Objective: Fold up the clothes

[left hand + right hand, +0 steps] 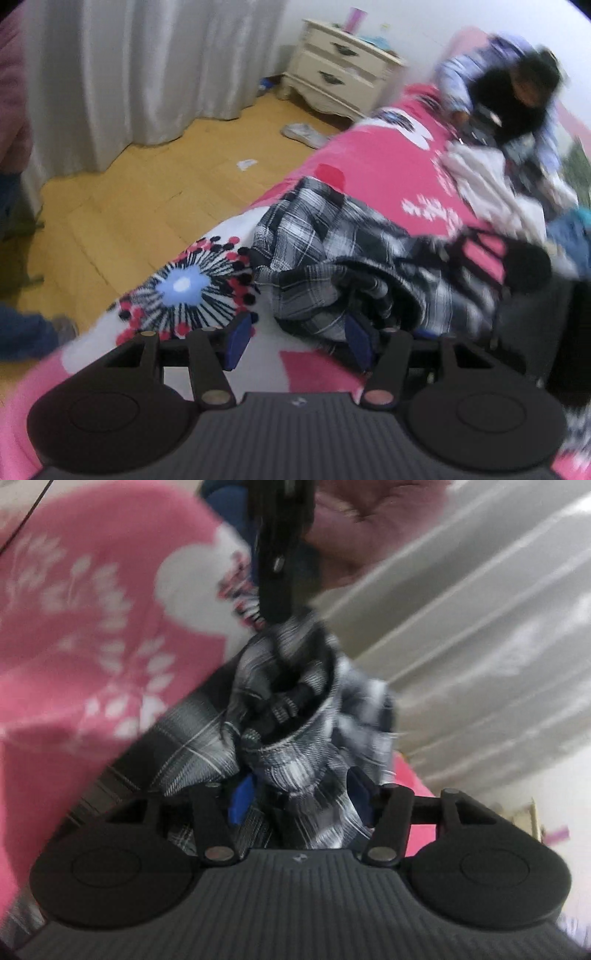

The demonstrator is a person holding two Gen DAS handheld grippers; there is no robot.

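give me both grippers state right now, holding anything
Left gripper: open, nothing pinched, beside the plaid shirt.
Right gripper: jaws apart, plaid shirt bunched between them; grip cannot be told.

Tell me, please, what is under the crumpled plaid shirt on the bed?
The plaid shirt lies on the pink and white bedspread, partly over its burst-shaped flower print. Whatever is beneath the bunched folds is covered, so I cannot tell.
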